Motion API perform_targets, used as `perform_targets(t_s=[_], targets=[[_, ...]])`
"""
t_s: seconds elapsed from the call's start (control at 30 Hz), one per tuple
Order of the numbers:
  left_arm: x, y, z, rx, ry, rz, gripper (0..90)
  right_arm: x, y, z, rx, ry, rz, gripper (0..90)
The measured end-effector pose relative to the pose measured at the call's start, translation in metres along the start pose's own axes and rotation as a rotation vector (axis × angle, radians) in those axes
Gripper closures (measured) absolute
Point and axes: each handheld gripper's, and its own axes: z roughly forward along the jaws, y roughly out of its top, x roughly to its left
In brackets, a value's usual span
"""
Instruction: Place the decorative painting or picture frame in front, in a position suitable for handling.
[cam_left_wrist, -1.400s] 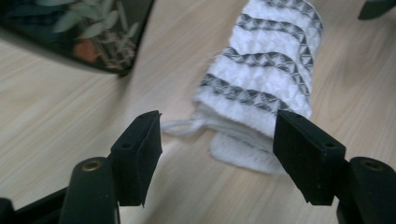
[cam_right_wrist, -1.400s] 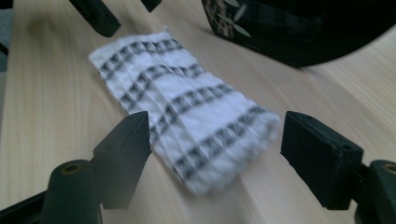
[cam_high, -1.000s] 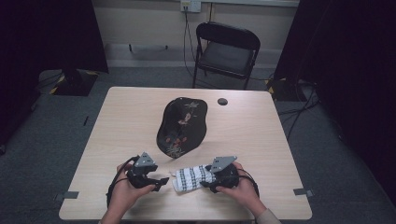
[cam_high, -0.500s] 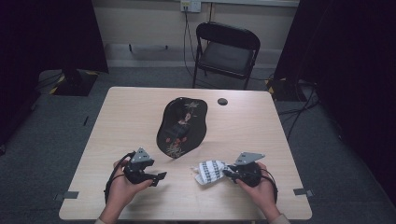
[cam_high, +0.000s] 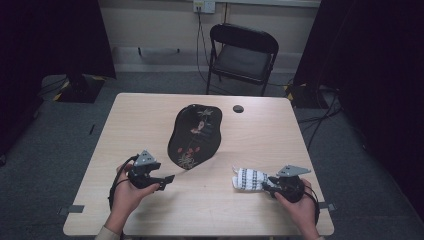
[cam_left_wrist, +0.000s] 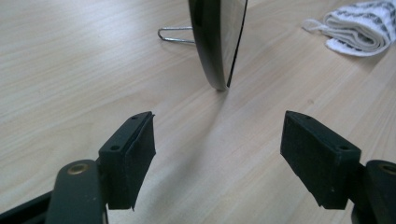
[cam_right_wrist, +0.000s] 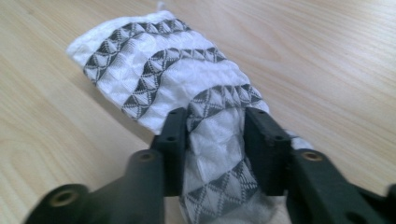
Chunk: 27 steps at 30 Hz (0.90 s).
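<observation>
A pale wood-grain table (cam_high: 260, 140) stands on grey carpet, with a black folding chair (cam_high: 242, 55) behind it and dark curtains to either side.

Hidden or unclear: in the left gripper view the black tray (cam_left_wrist: 217, 42) appears edge-on and is cut off by the top of the picture; a wire stand (cam_left_wrist: 175, 35) shows behind it, and how it meets the tray cannot be made out. In the right gripper view the near end of the cloth (cam_right_wrist: 163, 74) is covered by the jaws. A small dark round object (cam_high: 238, 108) lies near the table's far edge; what it is cannot be told.

Change from the earlier pictures: the right gripper (cam_high: 270, 183) and the cloth (cam_high: 250, 178) have moved well to the right along the near edge, away from the left gripper (cam_high: 167, 179); a second ago the two grippers met at the cloth. The right jaws have just been reopening slightly, the cloth between them. The left jaws have just widened a little, nothing between them.

Present state: the right gripper (cam_right_wrist: 215, 140) is clamped on the folded white cloth with grey triangle bands, which lies on the table near its right front corner. The left gripper (cam_left_wrist: 217, 149) has its jaws wide apart, empty, pointing at the tray's near edge, just short of it.

Containers: the tray (cam_high: 195, 135), decorated with flowers, stands propped at the table's centre and carries nothing.
</observation>
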Motion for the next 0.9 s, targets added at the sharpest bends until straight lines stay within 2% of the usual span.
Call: perform_targets(t_s=[0.1, 0.13, 0.2, 0.33, 0.4, 0.47, 0.53, 0.67, 0.9], targets=[[0.002, 0.001, -0.001, -0.011, -0.003, 0.001, 25.7, 0.000, 0.000, -0.003, -0.010, 0.011, 0.000, 51.2], [0.003, 0.002, -0.001, -0.016, -0.005, -0.010, 25.7, 0.000, 0.000, -0.003, -0.010, 0.011, 0.000, 51.2], [0.005, 0.004, 0.000, -0.008, -0.004, -0.011, 25.7, -0.001, 0.001, -0.004, -0.017, 0.021, 0.008, 48.3], [0.010, 0.015, -0.003, -0.004, 0.009, 0.004, 26.0, -0.001, 0.002, -0.007, -0.029, 0.030, 0.013, 42.0], [0.011, 0.017, -0.004, -0.002, 0.006, -0.004, 26.0, 0.000, 0.003, -0.007, -0.033, 0.041, 0.006, 41.4], [0.012, 0.025, -0.005, -0.003, -0.001, -0.014, 26.1, 0.002, 0.004, -0.006, -0.029, 0.044, 0.000, 38.9], [0.012, 0.031, -0.006, 0.005, -0.001, -0.002, 26.4, 0.003, 0.005, -0.005, -0.032, 0.054, -0.009, 38.3], [0.012, 0.042, -0.007, 0.002, -0.006, -0.001, 26.7, 0.002, 0.005, -0.006, -0.030, 0.051, -0.007, 37.6], [0.012, 0.077, -0.012, 0.017, -0.020, 0.035, 26.5, -0.001, 0.005, -0.008, -0.029, 0.047, -0.007, 36.9]])
